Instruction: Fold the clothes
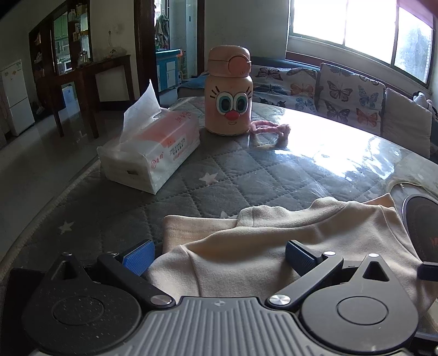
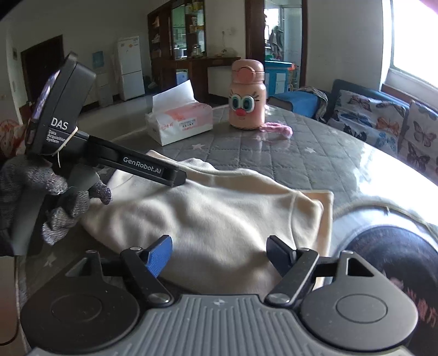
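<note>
A cream garment (image 2: 219, 216) lies folded on the quilted grey surface (image 2: 273, 153), near its front edge. The right tongs (image 2: 219, 254) stand wide above the cloth and hold nothing. The left tongs (image 1: 219, 258) are also wide, with cloth lying between the blue pads (image 1: 138, 257). A tissue pack (image 1: 153, 153) and a pink bottle (image 1: 228, 93) stand further back.

1. I see a tissue pack (image 1: 149, 153) on the grey quilted table cover (image 1: 232, 175), one sheet sticking up.
2. Peach bottle with a cartoon face (image 1: 228, 91) stands upright just right of it, well apart from the near edge.
3. Pink hair band (image 1: 269, 128) lies touching the bottle's base.
4. Butterfly cushions (image 1: 353, 95) under the window (image 1: 356, 24).
5. White fridge (image 2: 130, 68), dark wood cabinet (image 2: 189, 54) behind.
</note>
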Tool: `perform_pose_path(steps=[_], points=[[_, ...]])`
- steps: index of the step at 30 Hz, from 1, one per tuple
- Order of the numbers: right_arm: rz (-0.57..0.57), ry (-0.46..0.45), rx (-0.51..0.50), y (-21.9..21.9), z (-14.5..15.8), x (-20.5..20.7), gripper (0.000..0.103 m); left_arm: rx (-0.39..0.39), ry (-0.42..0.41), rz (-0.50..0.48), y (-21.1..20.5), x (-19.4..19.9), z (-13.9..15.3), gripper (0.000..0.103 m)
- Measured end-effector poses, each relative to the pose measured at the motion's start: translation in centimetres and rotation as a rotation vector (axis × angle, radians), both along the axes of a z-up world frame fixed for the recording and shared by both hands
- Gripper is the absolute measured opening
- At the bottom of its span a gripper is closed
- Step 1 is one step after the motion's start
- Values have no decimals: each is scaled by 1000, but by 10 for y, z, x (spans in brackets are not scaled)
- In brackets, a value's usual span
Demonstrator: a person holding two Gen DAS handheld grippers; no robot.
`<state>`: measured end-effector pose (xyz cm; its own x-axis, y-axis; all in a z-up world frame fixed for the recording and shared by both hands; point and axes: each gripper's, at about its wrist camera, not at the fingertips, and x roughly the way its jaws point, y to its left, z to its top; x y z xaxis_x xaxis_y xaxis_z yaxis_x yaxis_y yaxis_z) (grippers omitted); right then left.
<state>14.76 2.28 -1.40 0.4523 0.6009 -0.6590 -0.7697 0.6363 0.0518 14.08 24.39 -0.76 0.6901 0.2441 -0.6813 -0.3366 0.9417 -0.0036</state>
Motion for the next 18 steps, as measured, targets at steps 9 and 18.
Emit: perform_pose_path(steps=[9,18], points=[[17,-2,17,-11,4,-6,80,16,-37,9,-6,-19,10,103],[6,16,18,-11,0,-5,83,47,-46,34,-6,-58,8,103]])
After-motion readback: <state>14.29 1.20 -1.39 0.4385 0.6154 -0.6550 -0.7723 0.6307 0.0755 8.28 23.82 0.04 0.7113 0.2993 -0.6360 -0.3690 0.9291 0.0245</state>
